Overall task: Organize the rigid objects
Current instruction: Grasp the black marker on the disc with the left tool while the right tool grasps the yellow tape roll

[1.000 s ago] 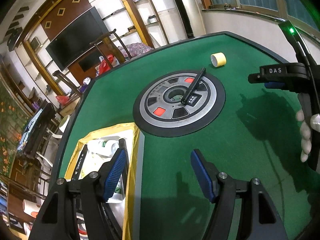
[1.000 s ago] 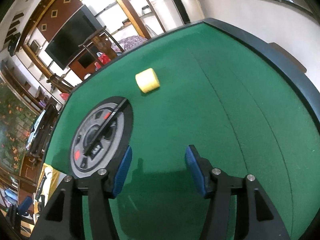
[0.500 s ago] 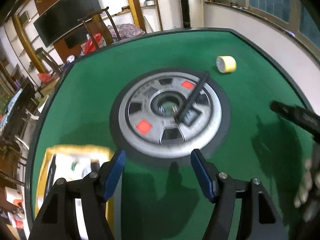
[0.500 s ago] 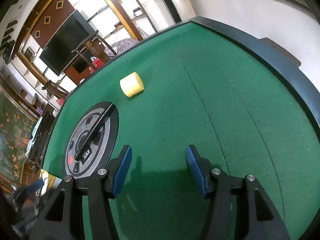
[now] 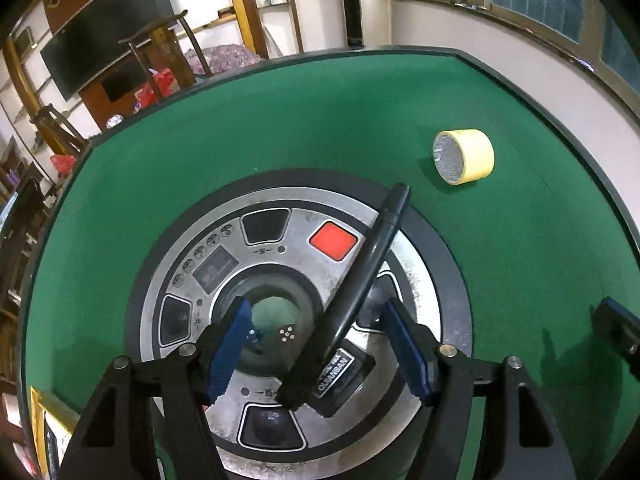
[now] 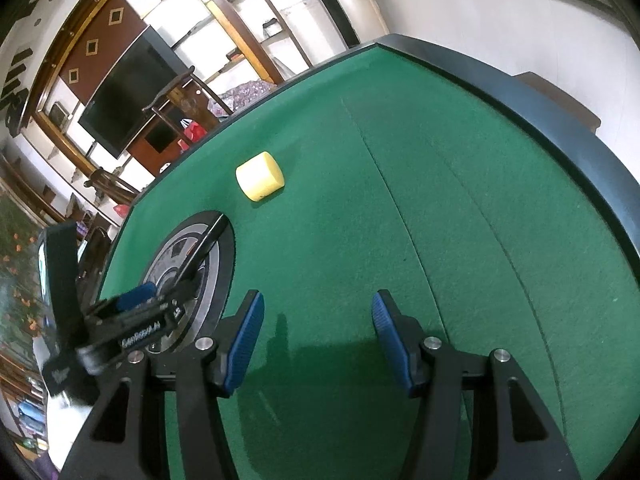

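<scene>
A black marker pen (image 5: 356,292) lies slanted across the round silver control panel (image 5: 280,240) in the middle of the green table. My left gripper (image 5: 320,344) is open, its blue pads on either side of the pen's near end, not touching it. A yellow tape roll (image 5: 466,156) lies on its side on the felt at the far right. In the right wrist view my right gripper (image 6: 316,336) is open and empty over bare felt; the tape roll (image 6: 260,176) lies ahead to the left, and the pen (image 6: 200,252) and the left gripper (image 6: 136,312) show at the left.
A yellow-rimmed box (image 5: 40,432) holding items sits at the table's near left edge. The right gripper's tip (image 5: 616,328) shows at the right of the left wrist view. The table's dark raised rim (image 6: 520,108) runs along the far and right sides. Chairs stand beyond the table.
My left gripper has moved right and forward from the yellow box to the centre panel and now straddles the pen. The right gripper has barely moved.
</scene>
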Available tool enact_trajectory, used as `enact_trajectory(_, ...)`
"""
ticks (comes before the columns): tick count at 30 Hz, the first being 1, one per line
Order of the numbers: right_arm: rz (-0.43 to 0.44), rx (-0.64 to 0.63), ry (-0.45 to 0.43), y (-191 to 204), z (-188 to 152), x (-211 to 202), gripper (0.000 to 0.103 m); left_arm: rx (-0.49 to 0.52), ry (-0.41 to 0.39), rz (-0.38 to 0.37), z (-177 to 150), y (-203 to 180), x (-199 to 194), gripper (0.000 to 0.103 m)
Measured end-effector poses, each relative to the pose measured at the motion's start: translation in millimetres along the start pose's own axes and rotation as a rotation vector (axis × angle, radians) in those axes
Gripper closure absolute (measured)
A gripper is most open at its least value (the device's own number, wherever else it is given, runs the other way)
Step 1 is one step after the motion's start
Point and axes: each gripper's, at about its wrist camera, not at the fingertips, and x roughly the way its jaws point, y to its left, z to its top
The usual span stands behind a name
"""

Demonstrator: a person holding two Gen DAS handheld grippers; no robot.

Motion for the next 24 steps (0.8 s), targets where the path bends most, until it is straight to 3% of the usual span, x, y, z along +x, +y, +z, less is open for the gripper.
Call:
enact_trajectory(1, 0.000, -0.002, 0.002, 0, 0, 1, 0.048, 0.004, 0.004, -0.037, -1, -1, -3, 0.060)
enact_trajectory(2, -0.002, -0.003, 0.005, 1, 0, 1, 0.048, 0.014, 0.008, -0.068, -4, -1, -9, 0.081)
enact_trajectory(3, -0.004, -0.005, 0.007, 1, 0, 2, 0.048, 0.027, 0.009, -0.069, -8, -3, -12, 0.088)
enact_trajectory(5, -0.008, -0.010, 0.012, 2, 0, 4, 0.048, 0.041, -0.004, -0.069, -17, -3, -19, 0.089)
enact_trajectory(11, -0.013, -0.022, 0.010, 1, 0, 6, 0.048, 0.008, -0.035, -0.159, -56, 7, -59, 0.089)
enact_trajectory(18, -0.004, -0.039, -0.008, 4, -4, 6, 0.042, -0.002, -0.082, -0.332, -120, 9, -137, 0.089)
enact_trajectory(24, 0.057, 0.018, 0.020, 10, 10, 10, 0.039, -0.018, -0.091, -0.428, -158, 18, -164, 0.089)
